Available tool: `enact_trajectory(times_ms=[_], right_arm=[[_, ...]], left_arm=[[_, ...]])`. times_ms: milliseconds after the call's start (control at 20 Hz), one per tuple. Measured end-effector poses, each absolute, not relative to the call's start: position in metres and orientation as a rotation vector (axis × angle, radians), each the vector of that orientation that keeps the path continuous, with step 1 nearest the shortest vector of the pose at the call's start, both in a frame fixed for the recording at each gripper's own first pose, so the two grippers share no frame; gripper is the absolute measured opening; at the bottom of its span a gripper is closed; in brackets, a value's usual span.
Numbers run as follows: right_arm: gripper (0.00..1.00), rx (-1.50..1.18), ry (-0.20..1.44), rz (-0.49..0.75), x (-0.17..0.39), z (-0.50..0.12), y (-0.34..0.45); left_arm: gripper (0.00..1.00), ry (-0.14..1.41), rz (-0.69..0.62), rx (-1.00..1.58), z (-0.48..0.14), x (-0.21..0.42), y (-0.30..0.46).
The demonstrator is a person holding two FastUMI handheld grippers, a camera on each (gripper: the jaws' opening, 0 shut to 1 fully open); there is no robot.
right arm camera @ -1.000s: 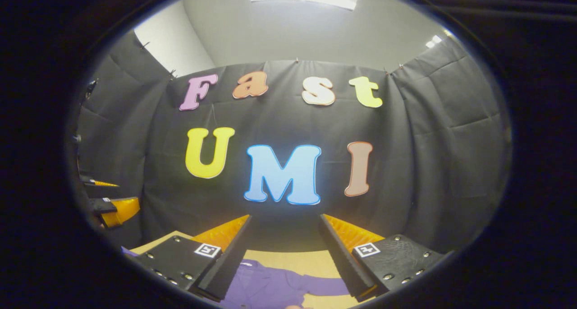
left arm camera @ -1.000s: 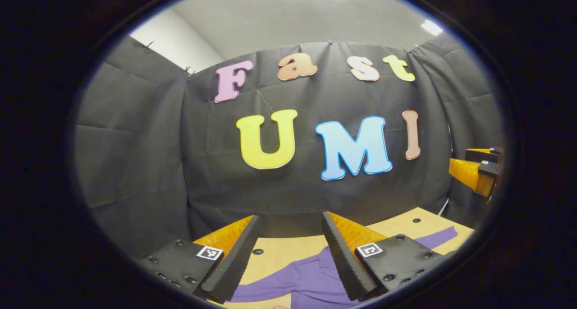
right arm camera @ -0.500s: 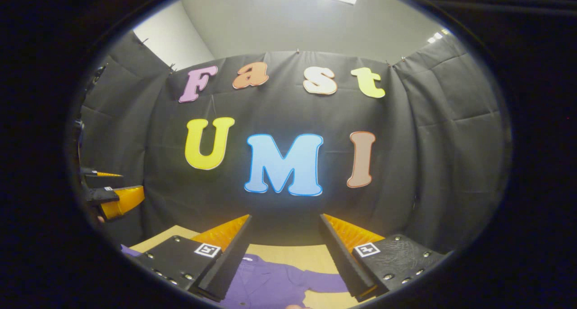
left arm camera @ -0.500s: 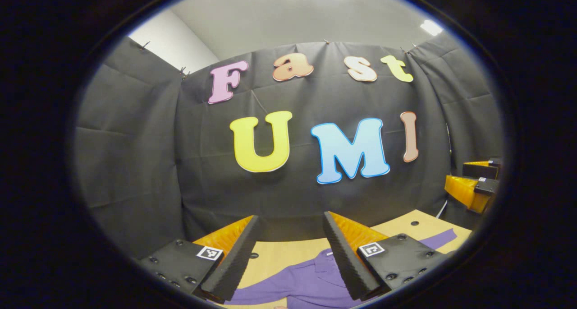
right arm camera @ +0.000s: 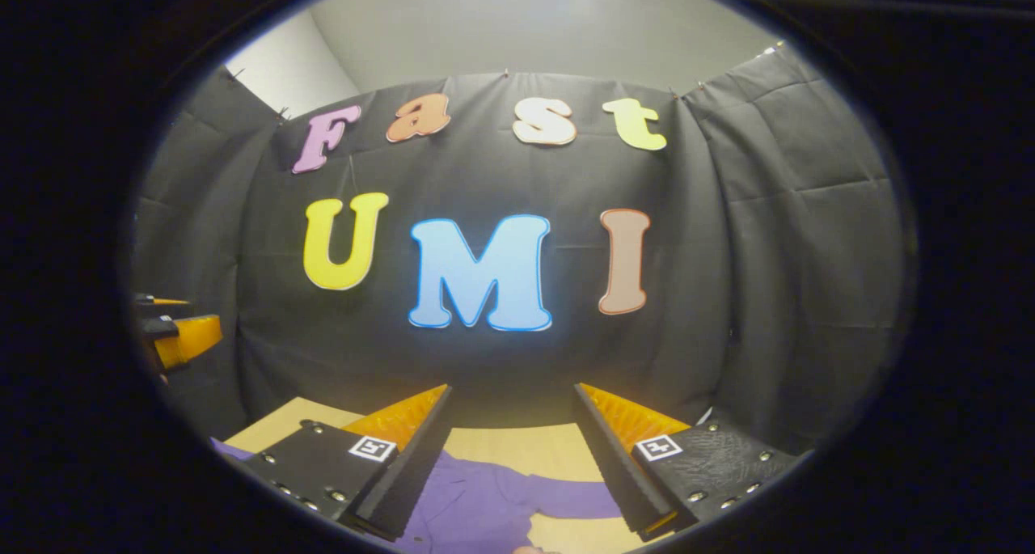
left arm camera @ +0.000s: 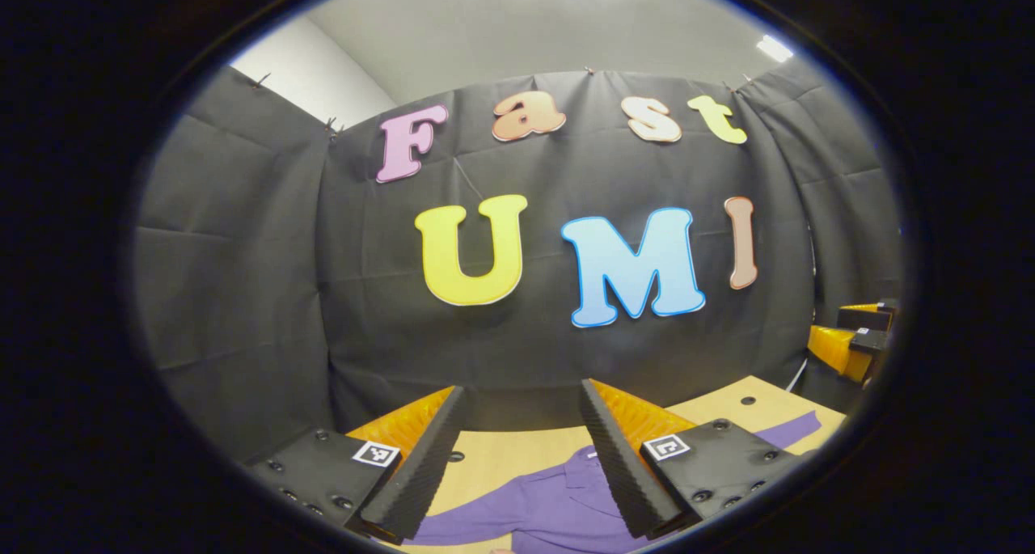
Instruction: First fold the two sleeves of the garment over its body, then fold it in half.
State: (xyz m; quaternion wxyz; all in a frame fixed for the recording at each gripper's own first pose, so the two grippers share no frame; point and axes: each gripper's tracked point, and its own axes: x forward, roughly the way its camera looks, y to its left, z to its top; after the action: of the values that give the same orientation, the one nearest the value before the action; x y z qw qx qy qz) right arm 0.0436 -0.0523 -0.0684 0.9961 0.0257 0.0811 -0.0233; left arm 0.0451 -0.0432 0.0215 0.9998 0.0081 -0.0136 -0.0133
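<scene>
Two spread tongs (left arm camera: 517, 457) (right arm camera: 509, 457), smooth purple garment (left arm camera: 542, 505)

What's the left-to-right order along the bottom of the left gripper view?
Own claw's left finger → purple garment on the wooden table → own claw's right finger → garment's sleeve tip → the other claw, held higher at the right edge.

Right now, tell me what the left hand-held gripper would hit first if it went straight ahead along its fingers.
Probably the black cloth wall. The left hand-held gripper is open and aimed nearly level, above the purple shirt on the table. Depth to the wall is unclear.
</scene>
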Motion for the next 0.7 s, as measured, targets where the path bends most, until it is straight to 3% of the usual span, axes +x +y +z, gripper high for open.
enact_trajectory(times_ms=[700], right_arm=[[0.94, 0.053, 0.439, -0.311, 0.083, -0.238, -0.215]], left_arm=[[0.97, 0.021, 0.054, 0.021, 0.009, 0.048, -0.025]])
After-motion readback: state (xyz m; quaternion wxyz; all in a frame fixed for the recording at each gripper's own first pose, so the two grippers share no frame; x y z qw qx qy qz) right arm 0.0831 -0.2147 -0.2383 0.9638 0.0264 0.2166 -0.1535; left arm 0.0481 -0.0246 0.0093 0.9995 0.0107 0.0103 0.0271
